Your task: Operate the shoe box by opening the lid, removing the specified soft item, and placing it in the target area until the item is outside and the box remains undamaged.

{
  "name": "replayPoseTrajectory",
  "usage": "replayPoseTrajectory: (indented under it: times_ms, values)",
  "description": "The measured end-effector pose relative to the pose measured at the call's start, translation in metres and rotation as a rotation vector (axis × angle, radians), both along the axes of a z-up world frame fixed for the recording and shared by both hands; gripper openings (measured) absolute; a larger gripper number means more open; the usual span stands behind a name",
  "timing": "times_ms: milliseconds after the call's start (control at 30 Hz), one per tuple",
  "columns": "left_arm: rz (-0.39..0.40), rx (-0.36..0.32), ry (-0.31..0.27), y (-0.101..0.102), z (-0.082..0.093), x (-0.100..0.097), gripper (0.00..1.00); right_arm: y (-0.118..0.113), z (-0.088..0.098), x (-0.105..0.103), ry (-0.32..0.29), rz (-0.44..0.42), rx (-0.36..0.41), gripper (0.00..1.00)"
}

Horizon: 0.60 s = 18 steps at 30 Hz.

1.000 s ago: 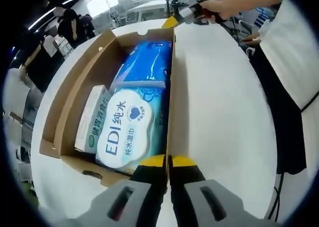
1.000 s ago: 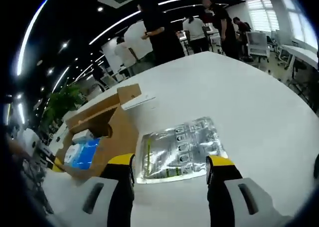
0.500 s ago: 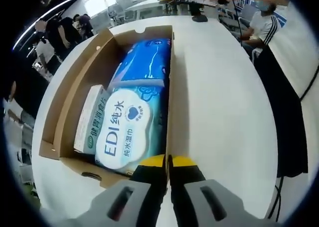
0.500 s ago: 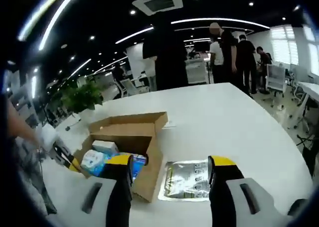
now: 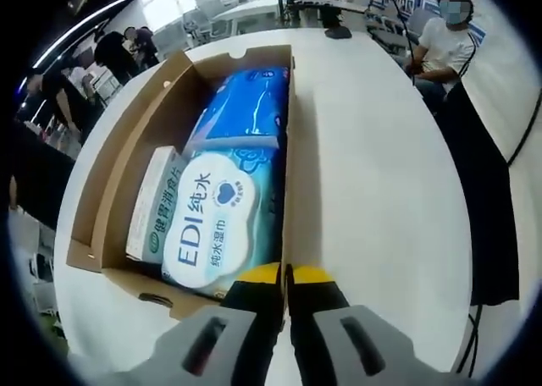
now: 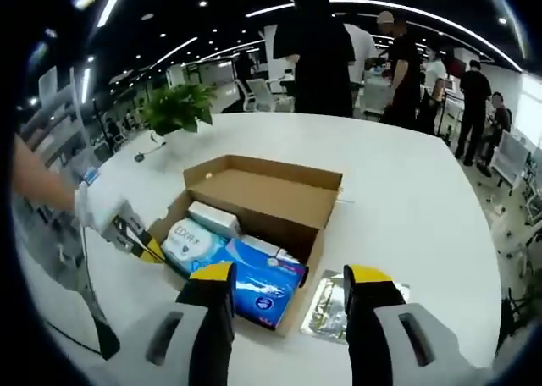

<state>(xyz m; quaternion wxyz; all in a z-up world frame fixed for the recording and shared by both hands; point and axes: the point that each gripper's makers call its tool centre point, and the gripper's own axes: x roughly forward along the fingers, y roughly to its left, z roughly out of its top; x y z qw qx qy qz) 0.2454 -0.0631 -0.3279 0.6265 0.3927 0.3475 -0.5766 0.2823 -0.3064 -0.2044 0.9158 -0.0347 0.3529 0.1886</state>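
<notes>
White bench (image 6: 406,200) carries open cardboard shoe box (image 6: 271,191), lid flap up at back. Inside: blue soft pack (image 5: 246,107), white wet-wipes pack (image 5: 212,221) on it, slim green-white carton (image 5: 154,204) along left wall. Silver foil pouch (image 6: 326,306) lies on bench just beside box. Left gripper (image 5: 285,276) jaws together at box's near wall edge; right gripper (image 6: 286,289) jaws apart above box, holding nothing

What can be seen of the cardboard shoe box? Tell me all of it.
The shoe box is plain brown cardboard, open, its lid folded back. It sits on the white table. Inside lie a white wet-wipes pack, a blue pack beyond it, and a slim white-and-green carton alongside. The left gripper, shut, pinches the box's near wall. A silvery pouch lies on the table just outside it.
</notes>
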Motion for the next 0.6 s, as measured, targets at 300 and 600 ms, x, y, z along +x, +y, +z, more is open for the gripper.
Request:
replayPoseTrajectory:
  times_ms: [300, 600]
  values:
    - [-0.012, 0.005, 0.007, 0.000, -0.001, 0.000, 0.01, 0.008, 0.001, 0.002, -0.028, 0.166, -0.210, 0.50]
    - [-0.009, 0.002, 0.004, 0.000, -0.001, 0.000, 0.01, 0.027, 0.005, 0.010, -0.028, 0.266, -0.191, 0.46]
